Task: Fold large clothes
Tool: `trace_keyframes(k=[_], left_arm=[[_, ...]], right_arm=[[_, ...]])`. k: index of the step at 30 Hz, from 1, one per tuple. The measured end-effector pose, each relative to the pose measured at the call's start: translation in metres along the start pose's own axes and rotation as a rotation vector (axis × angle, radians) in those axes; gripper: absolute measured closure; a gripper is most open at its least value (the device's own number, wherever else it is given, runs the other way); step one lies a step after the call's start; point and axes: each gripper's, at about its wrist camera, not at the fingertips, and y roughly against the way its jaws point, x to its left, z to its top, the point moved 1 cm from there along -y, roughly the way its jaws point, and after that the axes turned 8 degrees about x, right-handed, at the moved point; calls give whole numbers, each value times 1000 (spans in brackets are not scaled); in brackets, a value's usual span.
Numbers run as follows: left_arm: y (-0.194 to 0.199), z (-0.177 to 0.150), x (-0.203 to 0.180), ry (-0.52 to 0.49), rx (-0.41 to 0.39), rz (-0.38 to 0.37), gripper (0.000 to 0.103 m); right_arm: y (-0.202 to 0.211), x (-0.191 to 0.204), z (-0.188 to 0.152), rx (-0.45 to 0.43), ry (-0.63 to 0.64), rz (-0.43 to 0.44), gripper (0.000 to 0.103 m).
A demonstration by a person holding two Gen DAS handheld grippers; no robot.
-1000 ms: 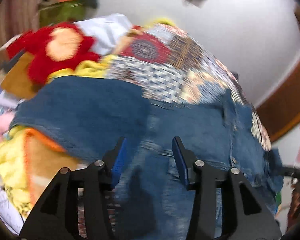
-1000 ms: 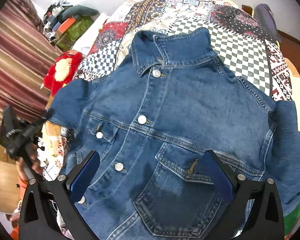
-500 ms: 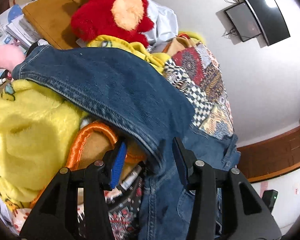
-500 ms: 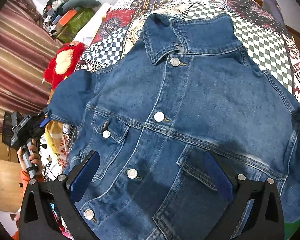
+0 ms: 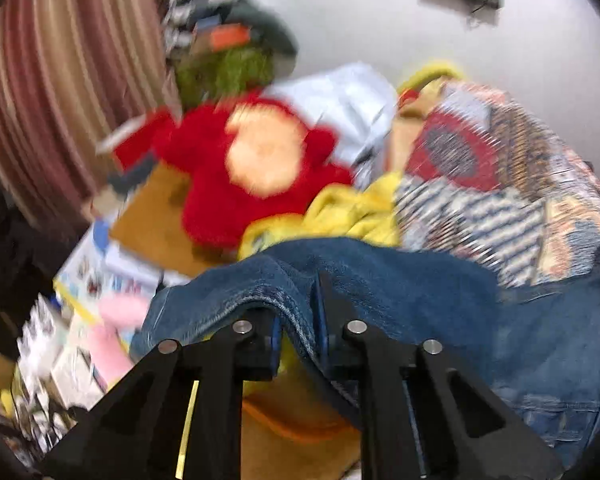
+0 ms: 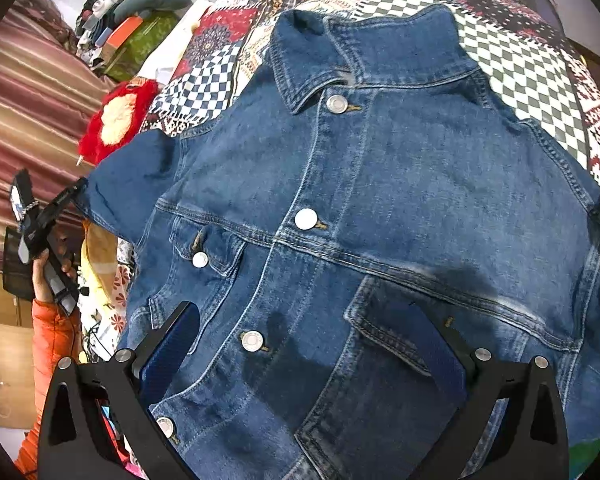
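A blue denim jacket [image 6: 380, 200] lies face up and buttoned on the patchwork bedspread [image 6: 512, 60], collar at the far end. My right gripper [image 6: 304, 320] hovers open just above the jacket's lower front, its jaws wide apart and nothing between them. The jacket's left sleeve [image 6: 128, 184] hangs off the bed's side. There my left gripper [image 5: 298, 320] is closing its jaws on the sleeve's hem [image 5: 292, 304], with a fold of denim pinched between the pads. In the right wrist view a hand holds that left gripper [image 6: 76, 192] at the sleeve's end.
A red plush toy [image 5: 256, 176] and a yellow fleece [image 5: 340, 212] lie beside the bed near the sleeve. Cardboard, papers and a pink toy [image 5: 116, 320] crowd the floor below. A striped curtain [image 5: 60, 80] hangs at the left. An orange sleeve [image 6: 52, 344] shows at the lower left.
My left gripper's jaws went from apart around the sleeve's hem to closed on it, and its view swung upward. The right gripper sank closer to the jacket's front.
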Motion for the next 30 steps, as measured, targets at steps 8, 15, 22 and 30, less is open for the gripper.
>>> trace_keyframes(k=[8,15,22,30], left_arm=[[82,-5,-106,-247,-142,-277,96],[42,-61,-191,-346,177,-487,95],[10,-115,-213,-336,441,-602,53],[21,-110,-139,-144,458,-687,39]], right_arm=[[27,-16,-5,-50,-38,33,0],[48,-23,-21,-84,-37,48,0],[61,-33,-32,-111,-47,48,0],[59,-37,-33,-110,-51,41,0]])
